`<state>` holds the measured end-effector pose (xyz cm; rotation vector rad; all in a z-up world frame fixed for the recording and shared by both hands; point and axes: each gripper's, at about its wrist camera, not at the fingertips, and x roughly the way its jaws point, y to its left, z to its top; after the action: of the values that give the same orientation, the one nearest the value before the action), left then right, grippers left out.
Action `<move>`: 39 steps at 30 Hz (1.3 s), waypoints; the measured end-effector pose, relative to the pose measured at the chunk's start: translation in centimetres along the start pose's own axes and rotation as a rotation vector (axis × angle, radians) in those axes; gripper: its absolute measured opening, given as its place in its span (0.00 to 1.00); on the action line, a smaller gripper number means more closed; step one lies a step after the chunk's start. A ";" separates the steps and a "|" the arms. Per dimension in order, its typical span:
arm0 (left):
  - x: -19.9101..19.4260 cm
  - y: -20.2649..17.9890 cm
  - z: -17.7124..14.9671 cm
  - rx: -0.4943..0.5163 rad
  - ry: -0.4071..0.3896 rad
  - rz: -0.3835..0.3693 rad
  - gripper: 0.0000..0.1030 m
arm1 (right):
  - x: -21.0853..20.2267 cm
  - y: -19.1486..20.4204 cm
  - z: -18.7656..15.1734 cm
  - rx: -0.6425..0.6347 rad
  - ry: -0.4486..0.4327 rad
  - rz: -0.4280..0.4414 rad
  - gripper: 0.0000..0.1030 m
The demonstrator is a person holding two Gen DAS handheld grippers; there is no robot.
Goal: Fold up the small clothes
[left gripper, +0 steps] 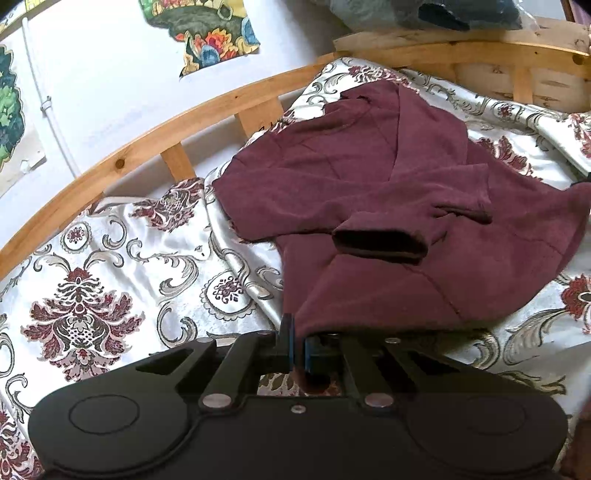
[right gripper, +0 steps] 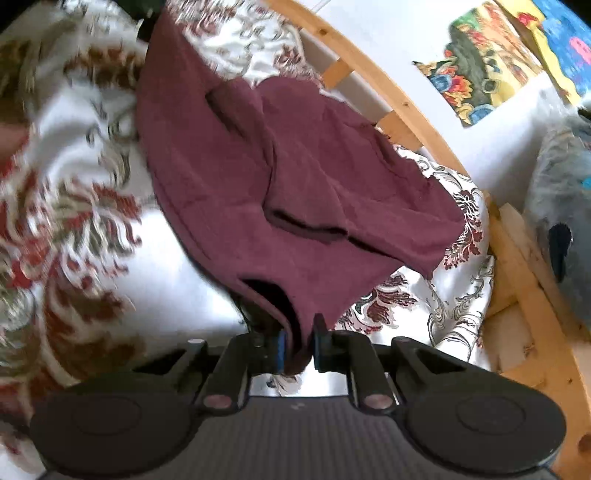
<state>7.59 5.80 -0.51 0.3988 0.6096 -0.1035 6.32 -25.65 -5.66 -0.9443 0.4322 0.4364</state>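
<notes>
— On the patterned bedspread [left gripper: 92, 266], right up against the wooden bed rail [left gripper: 122, 162], we've got the maroon shirt [left gripper: 369, 184] spread out, and both grippers are on it!

— Talk me through the left gripper [left gripper: 297, 350].

— Jaws pinched almost completely together, blue pads clamped on the near corner of the shirt. A little tail of maroon cloth pokes out below the pads. One sleeve [left gripper: 380, 242] lies folded across the body, cuff opening facing us.

— And the right gripper [right gripper: 299, 350]?

— Same story from the right wrist view: jaws squeezed close with a fold of the shirt's [right gripper: 277, 166] edge bunched between the pads. From here the cloth runs up and away over the bedspread [right gripper: 458, 302], taut near the grip.

— Is that corner lifted off the bed?

— Looks that way, a dark gap shows under the hem, though the left of this view is badly smeared, so I can't say for sure.

— Anything else around?

— Colourful pictures [left gripper: 210, 33] on the white wall [left gripper: 110, 85] behind the rail [right gripper: 406, 107], and a grey bundle [right gripper: 561, 199] at the far right.
</notes>
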 end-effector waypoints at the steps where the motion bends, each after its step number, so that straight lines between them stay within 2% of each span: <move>1: -0.3 -0.1 0.0 0.003 -0.005 -0.003 0.04 | -0.5 -0.3 0.1 0.016 -0.004 0.009 0.11; 6: -2.8 -0.4 -0.3 -0.028 -0.008 -0.035 0.04 | -4.2 -2.8 0.4 0.142 -0.052 0.020 0.10; 11: -6.2 0.5 -0.3 -0.093 -0.001 -0.109 0.04 | -9.5 -5.6 0.8 0.281 -0.083 0.029 0.09; 17: -11.4 1.0 0.1 -0.046 -0.016 -0.137 0.04 | -15.7 -7.4 -0.4 0.542 -0.123 0.121 0.09; 22: -13.7 2.2 1.4 -0.061 -0.044 -0.164 0.04 | -17.9 -8.7 -0.3 0.623 -0.147 0.132 0.09; 25: -13.1 2.9 4.0 -0.087 -0.071 -0.152 0.05 | -16.7 -10.5 0.4 0.638 -0.174 0.095 0.09; 29: -9.9 4.0 8.8 -0.154 -0.047 -0.121 0.05 | -12.4 -13.4 1.7 0.613 -0.199 0.001 0.10; 35: -1.4 5.1 15.9 -0.152 0.038 -0.067 0.05 | -3.1 -17.8 3.4 0.635 -0.167 -0.044 0.10; 39: 5.0 5.1 19.0 -0.125 0.089 -0.040 0.05 | 2.9 -20.5 4.1 0.688 -0.125 -0.022 0.10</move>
<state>22.98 3.10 12.47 0.2716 0.7083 -0.0854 20.36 -32.22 8.70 -0.2537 0.4169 0.2912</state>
